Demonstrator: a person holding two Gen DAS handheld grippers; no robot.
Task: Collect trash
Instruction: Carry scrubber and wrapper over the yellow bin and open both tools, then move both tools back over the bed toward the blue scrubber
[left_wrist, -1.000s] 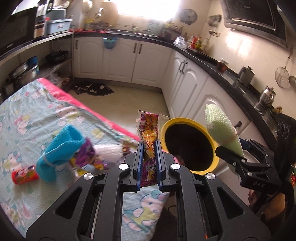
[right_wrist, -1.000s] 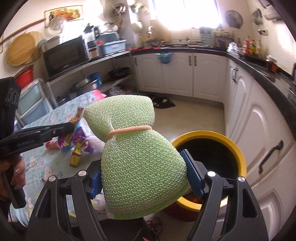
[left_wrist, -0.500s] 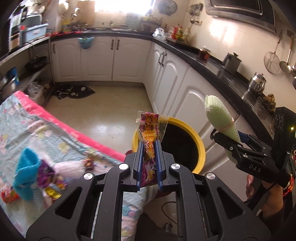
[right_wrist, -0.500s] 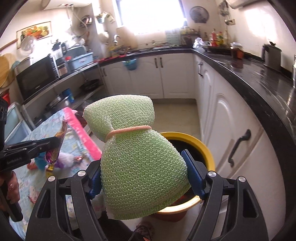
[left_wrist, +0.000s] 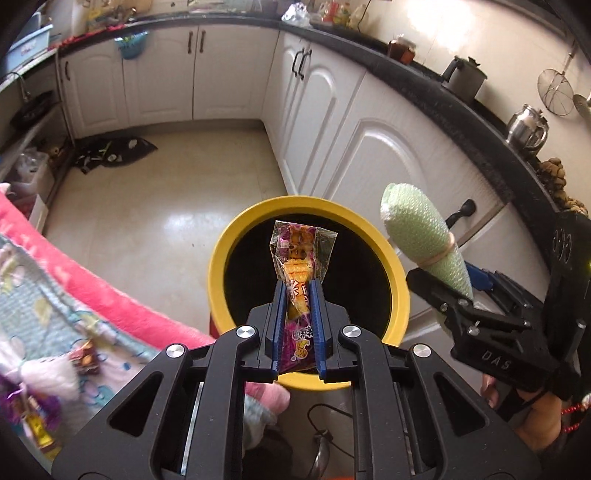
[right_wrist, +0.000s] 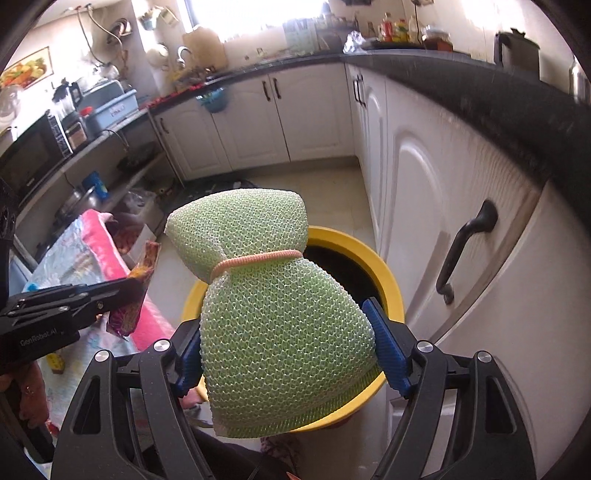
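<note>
Far left: table with pink-edged cloth (left_wrist: 92, 291), loose wrappers (left_wrist: 86, 360) on it. Centre: left gripper (left_wrist: 298, 295), fingers pinching snack wrapper (left_wrist: 301, 254) upright over open mouth of yellow bin (left_wrist: 221, 266). Right: right gripper (right_wrist: 284, 332), fingers clamped on green mesh sponge (right_wrist: 273, 310) tied with orange band (right_wrist: 258, 260), over near rim of bin, beside white cabinet (right_wrist: 424, 206).

White cabinets (left_wrist: 229, 70) along two walls under a black bench (right_wrist: 461, 85). Dark cloth (left_wrist: 114, 151) lies on the tile floor (left_wrist: 166, 206). Kettle (left_wrist: 526, 123) and grey pot (left_wrist: 463, 75) stand on the bench, strainer (left_wrist: 554, 92) hangs on the wall. Microwave (right_wrist: 33, 162) on the left shelf, blue basket (right_wrist: 214, 101) hangs on a cabinet door.
</note>
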